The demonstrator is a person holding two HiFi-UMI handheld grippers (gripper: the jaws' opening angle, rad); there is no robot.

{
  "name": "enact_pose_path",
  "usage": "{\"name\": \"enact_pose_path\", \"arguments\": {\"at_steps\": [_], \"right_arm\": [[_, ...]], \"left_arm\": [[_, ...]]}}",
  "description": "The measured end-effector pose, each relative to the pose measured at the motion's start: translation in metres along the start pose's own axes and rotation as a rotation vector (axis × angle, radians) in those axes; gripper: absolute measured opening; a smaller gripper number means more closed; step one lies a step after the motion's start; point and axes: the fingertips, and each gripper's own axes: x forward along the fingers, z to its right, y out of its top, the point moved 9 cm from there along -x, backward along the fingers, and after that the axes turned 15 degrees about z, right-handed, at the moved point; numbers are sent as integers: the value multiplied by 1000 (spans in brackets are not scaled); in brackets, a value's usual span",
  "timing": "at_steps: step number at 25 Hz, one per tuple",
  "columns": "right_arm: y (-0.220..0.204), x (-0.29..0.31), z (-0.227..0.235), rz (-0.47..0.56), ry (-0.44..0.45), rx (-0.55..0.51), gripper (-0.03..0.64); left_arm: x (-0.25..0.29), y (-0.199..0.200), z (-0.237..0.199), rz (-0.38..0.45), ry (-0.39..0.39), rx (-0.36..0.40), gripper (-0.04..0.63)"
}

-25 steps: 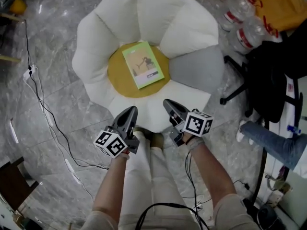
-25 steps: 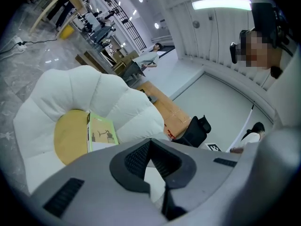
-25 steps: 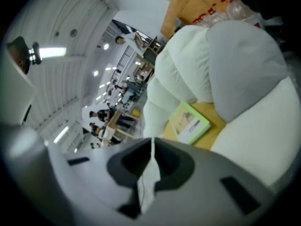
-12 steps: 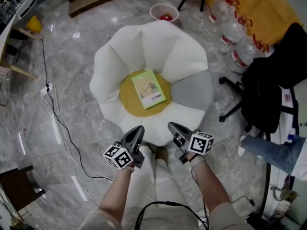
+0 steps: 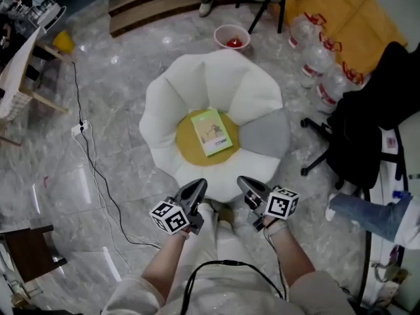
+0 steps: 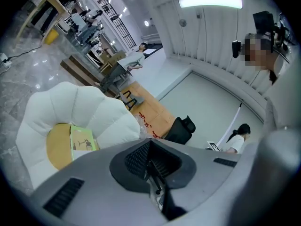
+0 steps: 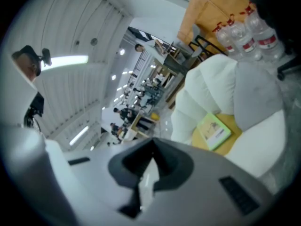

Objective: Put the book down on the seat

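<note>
A light green book (image 5: 212,131) lies flat on the yellow centre of the white flower-shaped seat (image 5: 197,84), apart from both grippers. My left gripper (image 5: 197,188) and right gripper (image 5: 245,184) hover side by side over the seat's near edge, above the person's legs. Both are shut with nothing between the jaws. In the left gripper view the book (image 6: 83,138) rests on the seat (image 6: 70,107) beyond the closed left gripper (image 6: 149,145). The right gripper view shows the book (image 7: 214,131) and seat (image 7: 211,84) past the closed right gripper (image 7: 153,147).
Large water bottles (image 5: 321,58) and orange bags (image 5: 341,12) stand at the back right. A black office chair draped with dark cloth (image 5: 367,130) is right of the seat. A red-filled bowl (image 5: 231,38) sits behind it. A black cable (image 5: 98,176) crosses the marble floor at left.
Both grippers have risen together, staying shut and empty. The head view has pulled back, so the seat looks smaller and farther. The book lies unmoved on the yellow centre.
</note>
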Motion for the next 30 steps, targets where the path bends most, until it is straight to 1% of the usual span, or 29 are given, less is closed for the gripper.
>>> {"name": "enact_pose_path", "arguments": {"at_steps": [7,12,16,22,25,28,30], "right_arm": [[21,-12,-43,12,38,-47,15],[29,-27,-69,30,41,-43,15],[39,-31,-87,68,86,-30,15],[49,-38,-107,58,118,-40,15],[54,-38,-124,41,156,-89,15],[53,-40,-129,-13,169,-169,15],[51,-42,-135,-36,181,-202,15]], "left_arm": [[-12,31,30,26,-34,23,23],[-24,44,51,41,-41,24,23],[-25,59,65,71,-65,41,23],[-25,75,80,89,-84,64,23],[-27,82,87,103,-94,75,23],[-28,87,95,118,-95,82,23],[-28,90,102,120,-108,88,23]]}}
